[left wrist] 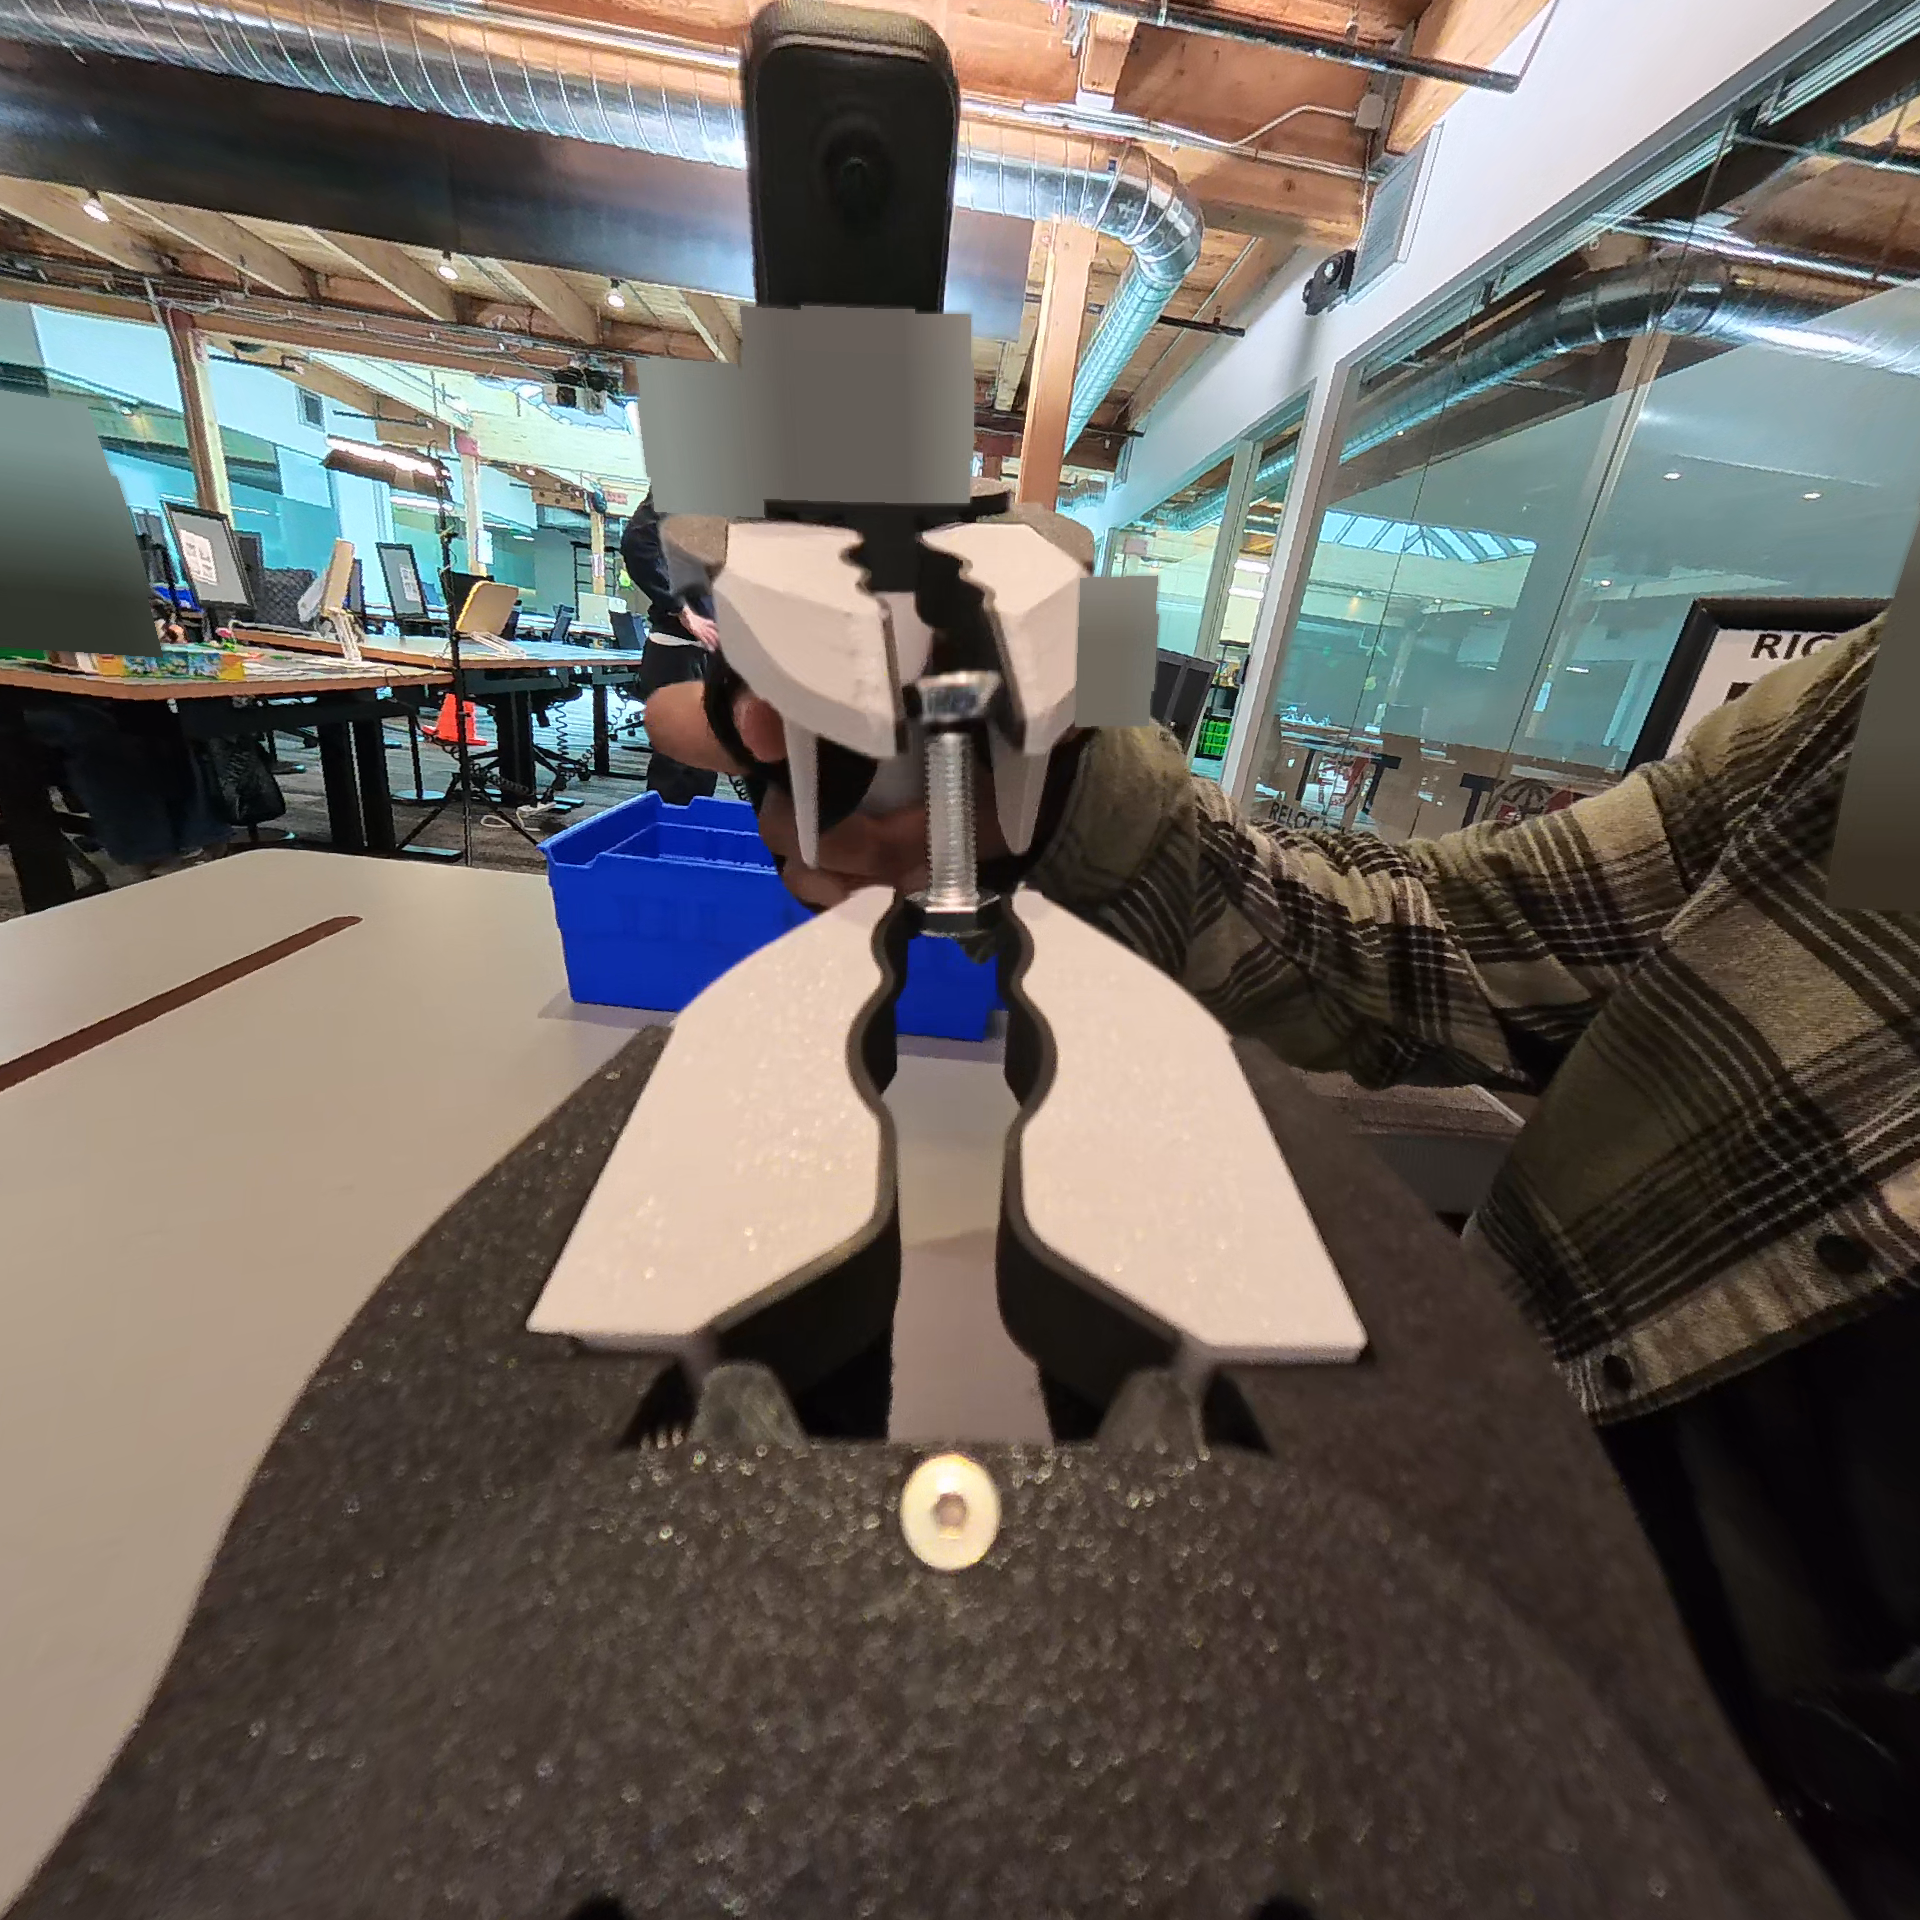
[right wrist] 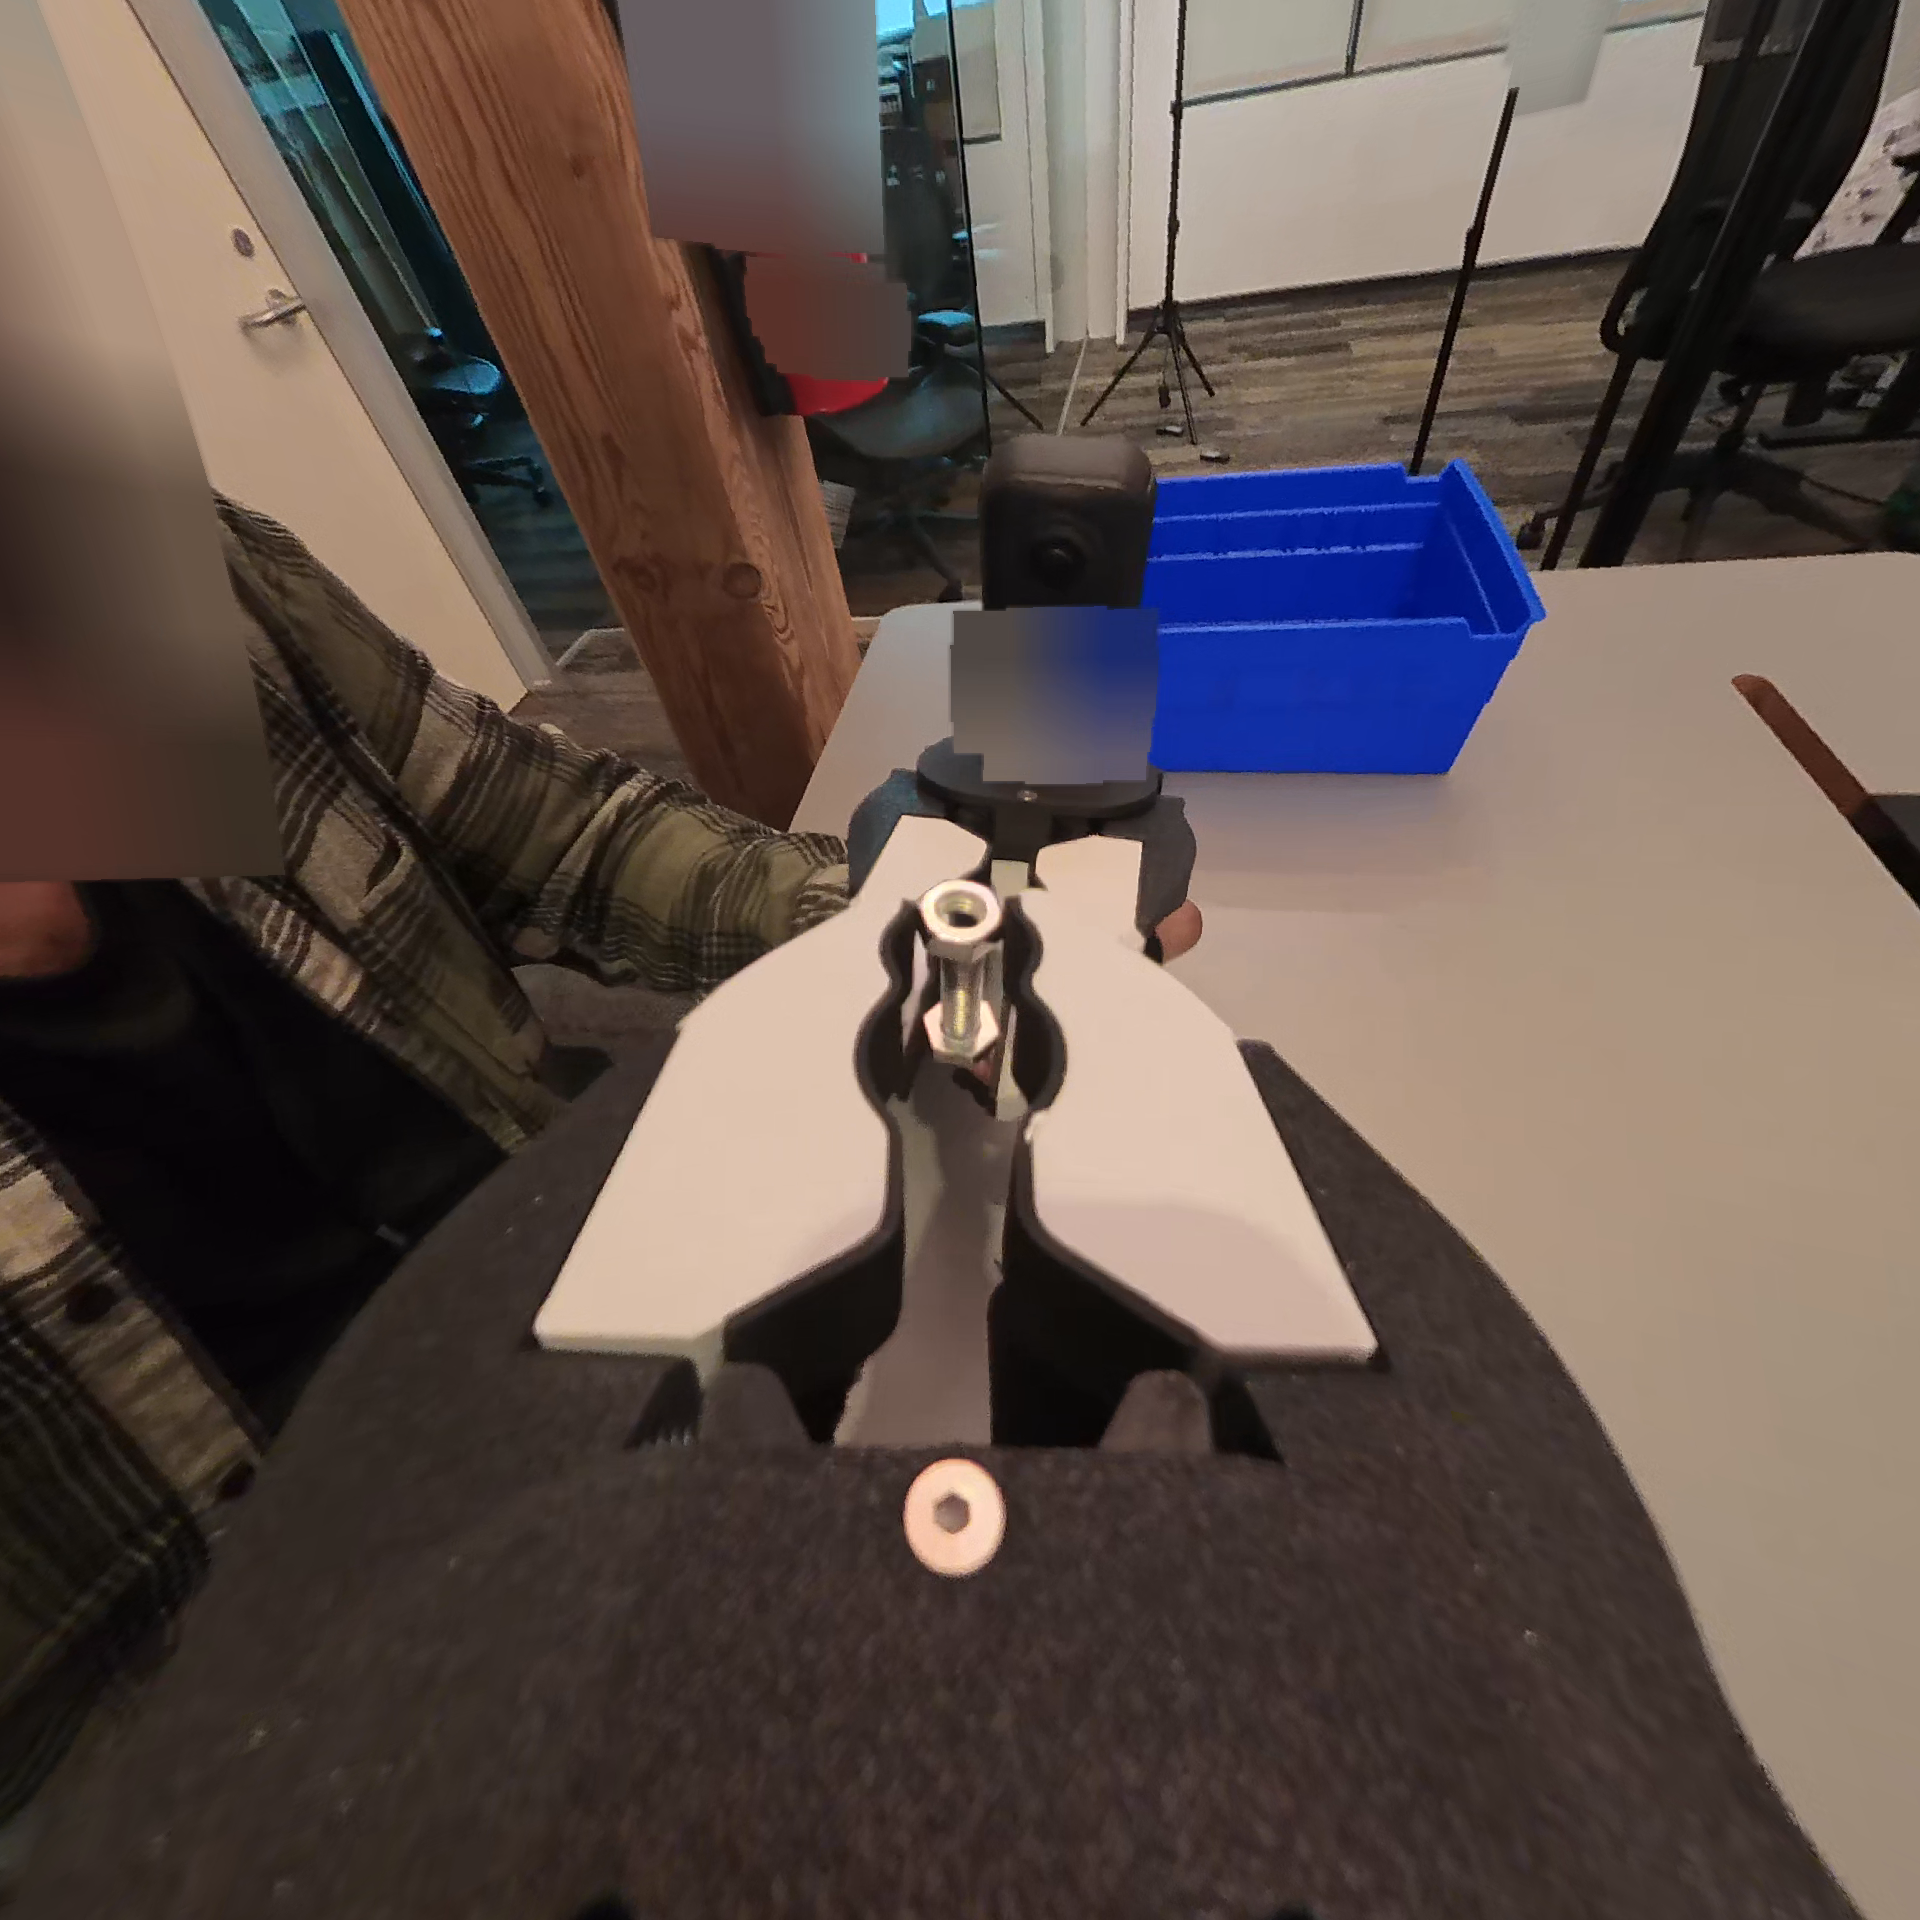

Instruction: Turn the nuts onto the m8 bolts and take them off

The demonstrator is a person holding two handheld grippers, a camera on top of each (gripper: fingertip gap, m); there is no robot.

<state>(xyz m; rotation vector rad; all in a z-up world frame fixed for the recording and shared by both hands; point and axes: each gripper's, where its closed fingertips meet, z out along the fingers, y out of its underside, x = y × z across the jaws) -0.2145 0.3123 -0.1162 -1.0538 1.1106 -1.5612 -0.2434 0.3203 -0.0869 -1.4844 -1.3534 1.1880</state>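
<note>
Above table edge (right wrist: 873, 644); bolt (left wrist: 948, 800) between fingers

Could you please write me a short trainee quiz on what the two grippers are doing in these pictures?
1. True or false: the blue bin stands on the floor.
2. The right gripper has its jaws closed on: A) the nut; B) the blue bin; C) nothing.
3. What single part spans between the two grippers?

Key: 1. False: it stands on the table. 2. A. 3. The bolt, whose head end is in the left gripper.
</note>
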